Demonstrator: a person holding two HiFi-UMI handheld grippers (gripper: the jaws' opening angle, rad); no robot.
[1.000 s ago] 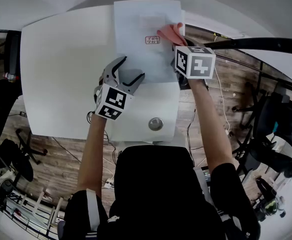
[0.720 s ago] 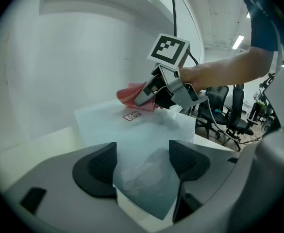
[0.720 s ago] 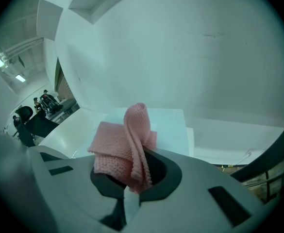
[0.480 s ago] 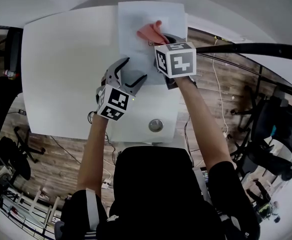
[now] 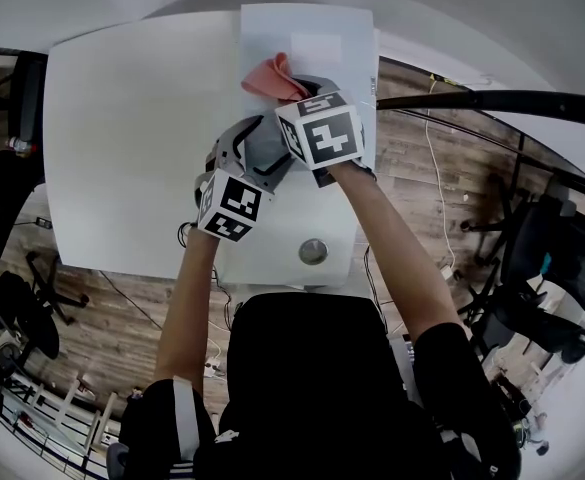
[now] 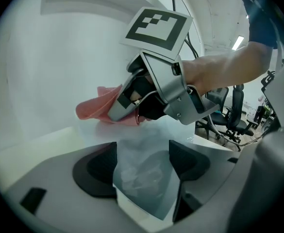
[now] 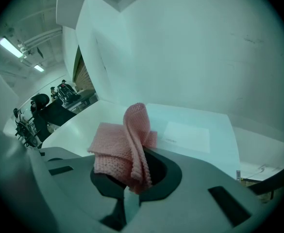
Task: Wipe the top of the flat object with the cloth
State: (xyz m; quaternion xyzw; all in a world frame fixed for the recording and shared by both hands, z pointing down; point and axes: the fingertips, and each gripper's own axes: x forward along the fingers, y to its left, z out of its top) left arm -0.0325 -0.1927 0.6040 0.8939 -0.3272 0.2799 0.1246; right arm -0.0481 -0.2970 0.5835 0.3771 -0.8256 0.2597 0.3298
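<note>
**Pink cloth meets white sheet on office table**

The right gripper [image 7: 132, 181] has its jaws closed tight on a folded pink cloth [image 7: 125, 147], which bunches up out of the grip and spreads forward and to the left. In the head view, the right gripper [image 5: 294, 93] reaches over the flat object [image 5: 347, 63], a pale sheet lying at the far middle of the white table [image 5: 122, 148]. The cloth [image 5: 270, 76] rests on the sheet's left part, just beside a lighter rectangular label [image 5: 315, 45].

The left gripper [image 6: 142, 164] has its jaws standing well apart, closed on nothing. The near edge of the flat object [image 6: 144, 171], translucent and slightly crinkled here, lies between them. From this view the right gripper [image 6: 132, 101] shows just ahead, with the cloth [image 6: 95, 109] pressed against the surface. In the head view the left gripper [image 5: 257, 148] sits at the sheet's near left corner, close beside the right one.

A round metal fitting [image 5: 313, 251] is set in the table's near edge. Office chairs [image 5: 557, 258] stand on the wooden floor [image 5: 422, 168] to the right.
</note>
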